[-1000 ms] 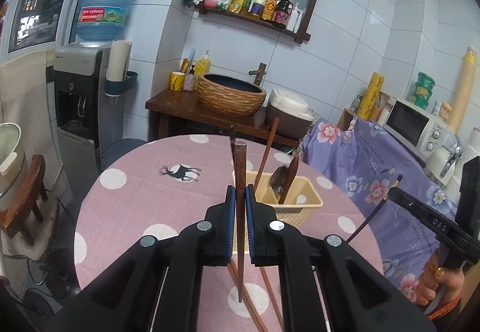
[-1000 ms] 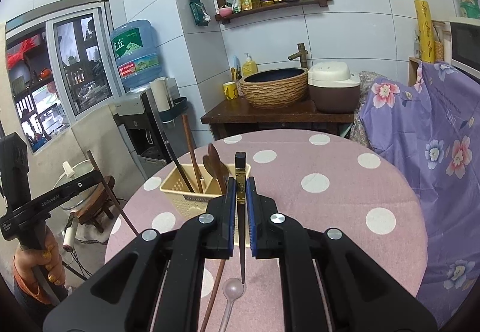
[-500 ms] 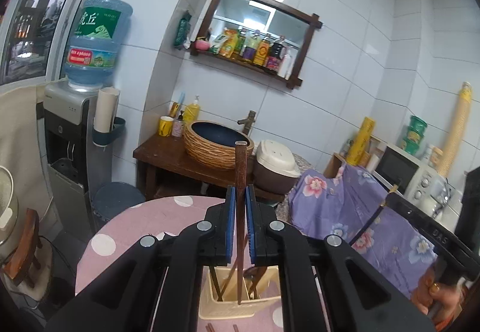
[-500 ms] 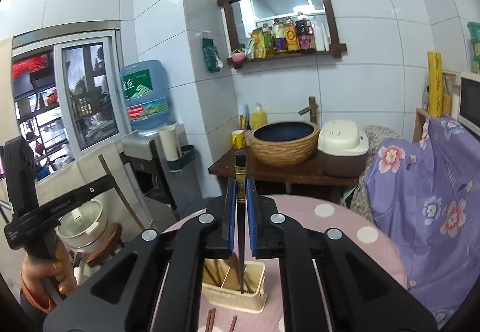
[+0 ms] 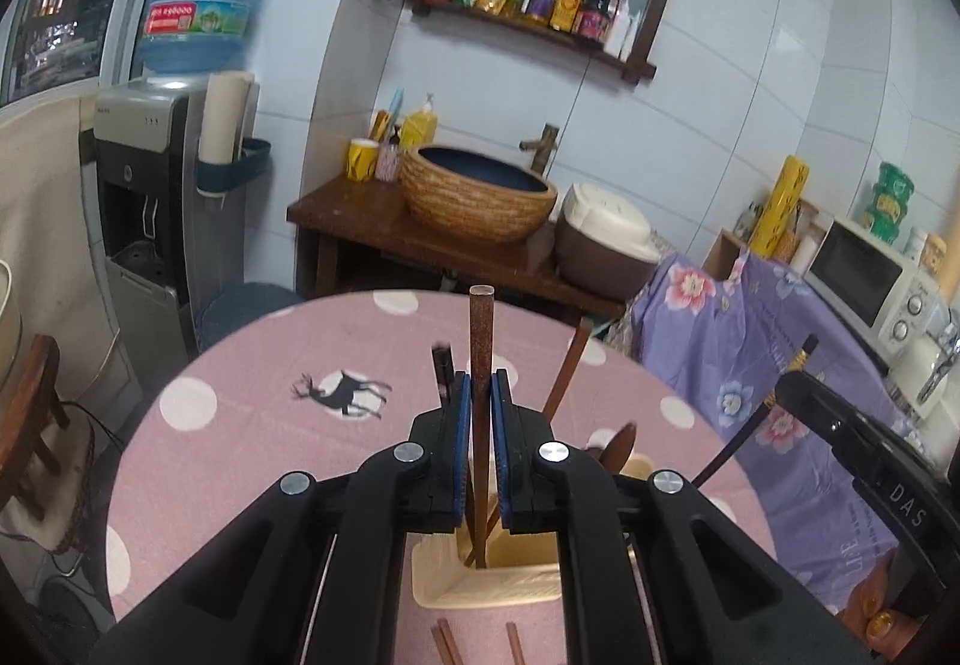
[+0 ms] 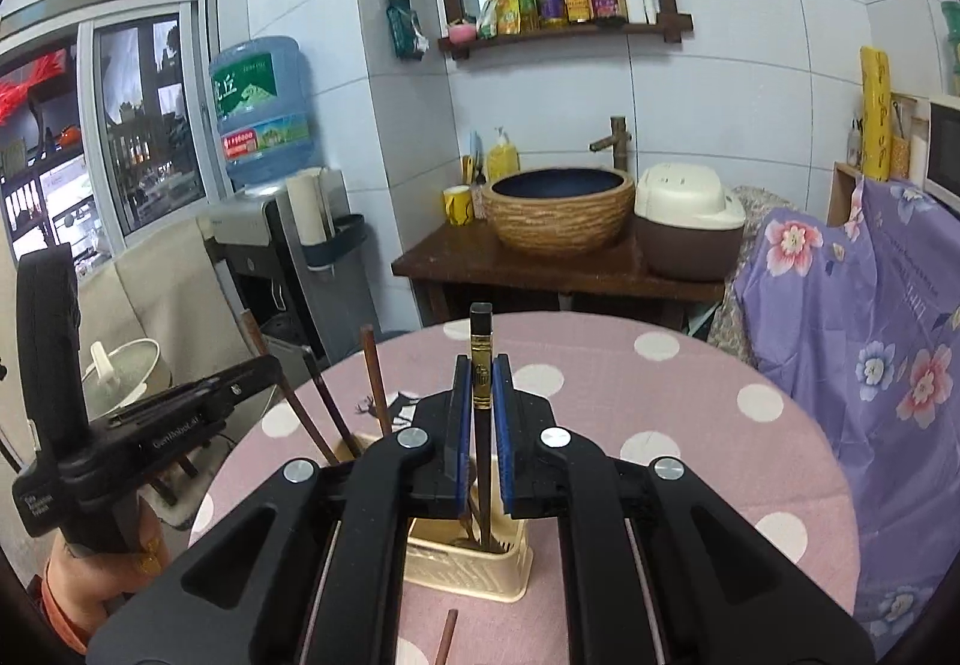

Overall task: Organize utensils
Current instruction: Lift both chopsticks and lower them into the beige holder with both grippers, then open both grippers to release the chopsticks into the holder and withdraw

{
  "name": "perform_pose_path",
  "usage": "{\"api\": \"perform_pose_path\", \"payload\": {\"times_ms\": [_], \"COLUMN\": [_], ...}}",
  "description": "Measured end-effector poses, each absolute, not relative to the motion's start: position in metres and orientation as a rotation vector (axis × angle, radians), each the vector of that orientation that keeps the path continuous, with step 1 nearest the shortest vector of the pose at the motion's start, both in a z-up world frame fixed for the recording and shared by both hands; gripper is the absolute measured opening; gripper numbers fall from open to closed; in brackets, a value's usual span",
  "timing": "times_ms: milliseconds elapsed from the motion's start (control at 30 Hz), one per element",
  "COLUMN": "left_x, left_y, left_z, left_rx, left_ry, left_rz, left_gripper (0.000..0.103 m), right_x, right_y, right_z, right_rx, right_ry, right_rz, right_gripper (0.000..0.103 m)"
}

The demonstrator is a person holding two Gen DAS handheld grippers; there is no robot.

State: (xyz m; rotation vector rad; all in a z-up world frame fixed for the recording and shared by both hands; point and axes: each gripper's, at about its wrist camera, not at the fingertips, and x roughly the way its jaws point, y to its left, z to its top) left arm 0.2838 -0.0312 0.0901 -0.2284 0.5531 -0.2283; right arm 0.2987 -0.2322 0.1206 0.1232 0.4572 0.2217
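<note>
Chopsticks are the business at hand, one clamped in each gripper above a cream utensil basket [image 5: 492, 584] that stands on the round bench [image 5: 240, 425] with its pink polka-dot cloth. In the left wrist view, the left gripper [image 5: 481, 425] has its blue-padded fingers [image 5: 461, 449] pressed narrow against a reddish-brown chopstick [image 5: 480, 341], held upright with its lower tip down inside a basket compartment. Just right of it a wooden spoon [image 5: 618, 443] and another brown stick [image 5: 567, 371] lean out of the basket. Three loose brown chopsticks [image 5: 447, 644] lie on the cloth just in front of the basket. Far right, the right gripper [image 5: 840, 425] shows as a black body pinching a dark chopstick [image 5: 756, 425] that slants down toward the basket.

In the right wrist view, the left gripper [image 6: 180, 413] appears at far left, its brown chopstick [image 6: 282, 383] angled into the basket [image 6: 474, 569]. Two more sticks [image 6: 375, 377] stand in the basket's left side. In the middle, the right gripper [image 6: 481, 419] grips narrowly a black chopstick with a gold band [image 6: 481, 359], upright, its tip inside the basket's right compartment. One loose stick [image 6: 447, 635] lies on the cloth before the basket.
</note>
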Motion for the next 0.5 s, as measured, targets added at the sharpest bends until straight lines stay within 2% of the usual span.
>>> {"api": "perform_pose_path", "payload": {"times_ms": [367, 433, 467, 500], "left_x": [0.284, 0.281, 0.278, 0.273], "left_y": [-0.028, -0.028, -0.028, -0.026], "left_z": [0.074, 0.076, 0.076, 0.077], "left_rx": [-0.210, -0.204, -0.203, -0.203], "left_ry": [0.567, 0.564, 0.558, 0.544], "left_rz": [-0.211, -0.217, -0.216, -0.211], "left_gripper": [0.008, 0.011, 0.022, 0.041], "right_x": [0.297, 0.296, 0.294, 0.292], "right_y": [-0.235, -0.234, -0.234, -0.233], "right_z": [0.100, 0.100, 0.099, 0.098], "right_rx": [0.152, 0.150, 0.149, 0.149], "right_ry": [0.471, 0.462, 0.458, 0.453], "right_rz": [0.222, 0.222, 0.227, 0.230], "right_gripper": [0.008, 0.010, 0.015, 0.029]}}
